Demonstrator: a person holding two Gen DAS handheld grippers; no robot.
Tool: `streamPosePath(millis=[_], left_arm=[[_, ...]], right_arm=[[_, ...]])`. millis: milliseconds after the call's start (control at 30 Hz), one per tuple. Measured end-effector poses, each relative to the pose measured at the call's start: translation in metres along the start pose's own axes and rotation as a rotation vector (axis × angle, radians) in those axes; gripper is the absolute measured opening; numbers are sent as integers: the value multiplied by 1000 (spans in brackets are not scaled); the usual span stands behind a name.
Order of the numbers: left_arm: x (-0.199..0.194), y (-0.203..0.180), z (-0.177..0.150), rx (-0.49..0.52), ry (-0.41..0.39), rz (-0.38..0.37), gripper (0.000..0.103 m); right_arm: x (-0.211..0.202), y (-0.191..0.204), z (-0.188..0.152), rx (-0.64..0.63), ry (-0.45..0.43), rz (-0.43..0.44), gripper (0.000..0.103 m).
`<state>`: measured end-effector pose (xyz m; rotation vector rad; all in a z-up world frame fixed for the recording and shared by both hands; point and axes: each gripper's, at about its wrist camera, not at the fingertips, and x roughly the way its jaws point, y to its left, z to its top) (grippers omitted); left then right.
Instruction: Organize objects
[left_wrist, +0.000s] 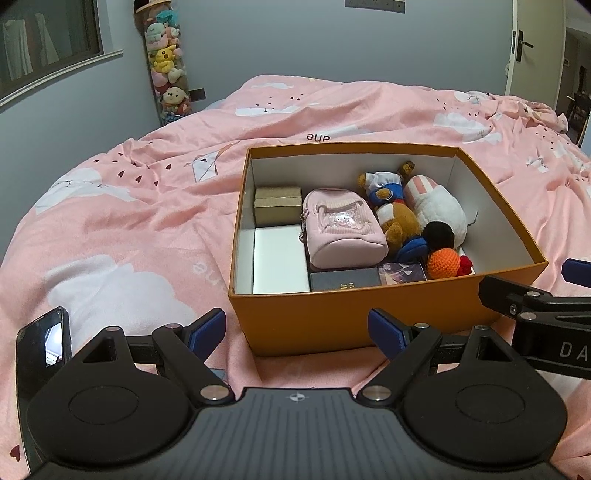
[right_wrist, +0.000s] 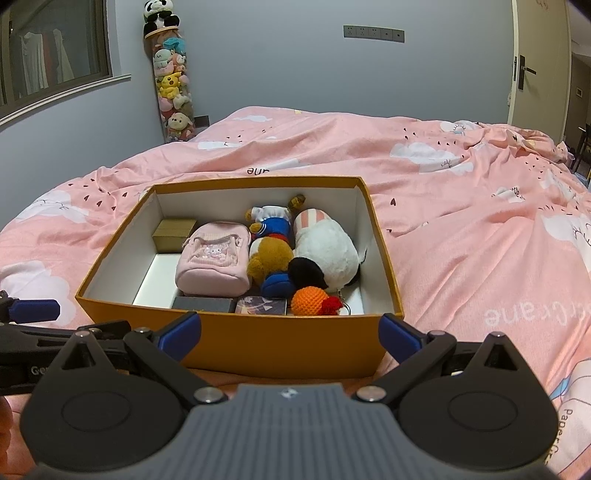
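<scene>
Both tools, left tool (left_wrist: 297, 328) and right tool (right_wrist: 290, 334), hang empty with jaws wide before the orange box (right_wrist: 236, 347) on the bed (right_wrist: 461, 229). Packing seems finished; the pink pouch (right_wrist: 212, 258) and plush toys (right_wrist: 325, 251) lie inside. Next, perhaps the phone (left_wrist: 46, 345).

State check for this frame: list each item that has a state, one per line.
orange box: open, no lid, filled
pink pouch: lying flat in box
bear plush: lying down in box
white plush: lying on its side
left gripper: open, empty
right gripper: open, empty
door: ajar
phone: screen lit, on the bed
</scene>
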<state>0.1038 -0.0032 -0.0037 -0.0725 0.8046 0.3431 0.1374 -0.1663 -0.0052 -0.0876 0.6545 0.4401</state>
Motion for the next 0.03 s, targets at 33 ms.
streamPosePath(millis=[33], left_arm=[[0,0,0,-1,1,1,101]], right_arm=[[0,0,0,0,0,0,102]])
